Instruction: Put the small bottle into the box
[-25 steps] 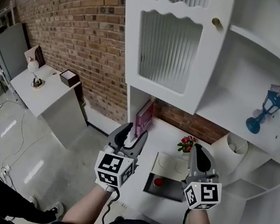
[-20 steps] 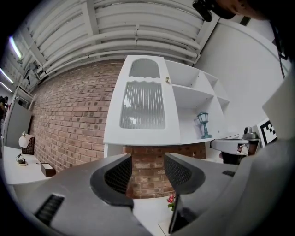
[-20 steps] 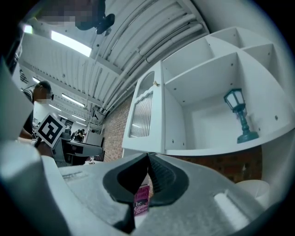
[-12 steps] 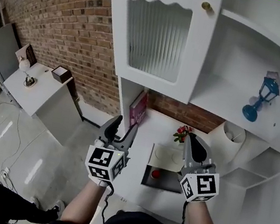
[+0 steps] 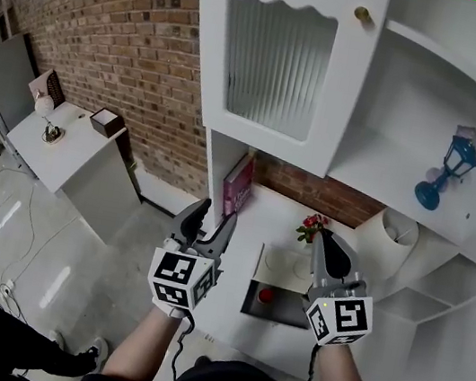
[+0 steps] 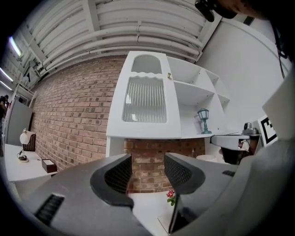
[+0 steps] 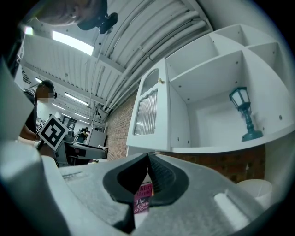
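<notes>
With the pick not yet begun, the left gripper (image 5: 215, 217) hovers over the white counter (image 5: 258, 234) with jaws apart and empty, the right gripper (image 5: 324, 239) has its jaws pressed together on nothing, and what may be the small bottle (image 5: 267, 296), red-topped, sits in a dark tray (image 5: 280, 314) between them, awaiting a lowered, opened claw.

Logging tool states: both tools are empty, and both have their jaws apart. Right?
Not quite: the right tool has its jaws together, as the right gripper view shows. Only the left tool has its jaws apart. Both are empty.
</notes>
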Tool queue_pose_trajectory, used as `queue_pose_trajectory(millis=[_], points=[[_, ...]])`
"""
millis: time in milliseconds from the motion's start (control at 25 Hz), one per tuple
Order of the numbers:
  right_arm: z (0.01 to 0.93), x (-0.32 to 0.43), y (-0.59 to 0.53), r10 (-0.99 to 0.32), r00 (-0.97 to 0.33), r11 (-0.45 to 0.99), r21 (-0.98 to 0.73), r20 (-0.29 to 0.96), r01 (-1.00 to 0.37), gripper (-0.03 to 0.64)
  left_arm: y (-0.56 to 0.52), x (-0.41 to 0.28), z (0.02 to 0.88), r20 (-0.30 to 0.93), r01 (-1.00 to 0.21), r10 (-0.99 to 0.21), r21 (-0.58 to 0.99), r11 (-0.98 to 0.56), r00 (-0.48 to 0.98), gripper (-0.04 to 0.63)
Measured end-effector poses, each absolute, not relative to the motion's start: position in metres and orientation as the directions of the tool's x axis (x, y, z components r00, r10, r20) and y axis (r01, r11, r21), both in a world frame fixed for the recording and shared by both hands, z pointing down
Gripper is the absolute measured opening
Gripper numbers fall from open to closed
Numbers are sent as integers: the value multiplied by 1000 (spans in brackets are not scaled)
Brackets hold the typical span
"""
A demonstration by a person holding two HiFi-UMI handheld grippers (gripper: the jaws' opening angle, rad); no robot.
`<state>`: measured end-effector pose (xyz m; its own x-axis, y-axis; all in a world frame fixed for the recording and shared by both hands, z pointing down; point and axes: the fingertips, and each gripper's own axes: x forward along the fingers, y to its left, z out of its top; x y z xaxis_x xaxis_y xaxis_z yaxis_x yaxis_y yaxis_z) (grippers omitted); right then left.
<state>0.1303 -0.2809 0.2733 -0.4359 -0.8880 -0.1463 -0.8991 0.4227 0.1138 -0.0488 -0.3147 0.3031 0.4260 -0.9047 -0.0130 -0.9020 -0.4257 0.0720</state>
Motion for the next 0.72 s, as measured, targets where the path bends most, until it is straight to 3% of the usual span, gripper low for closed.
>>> queue_pose_trajectory(millis=[720], points=[[280, 122, -270, -889, -435, 427, 84, -144, -901, 0, -304, -62, 318, 14, -897, -902, 109, -428, 432, 218]])
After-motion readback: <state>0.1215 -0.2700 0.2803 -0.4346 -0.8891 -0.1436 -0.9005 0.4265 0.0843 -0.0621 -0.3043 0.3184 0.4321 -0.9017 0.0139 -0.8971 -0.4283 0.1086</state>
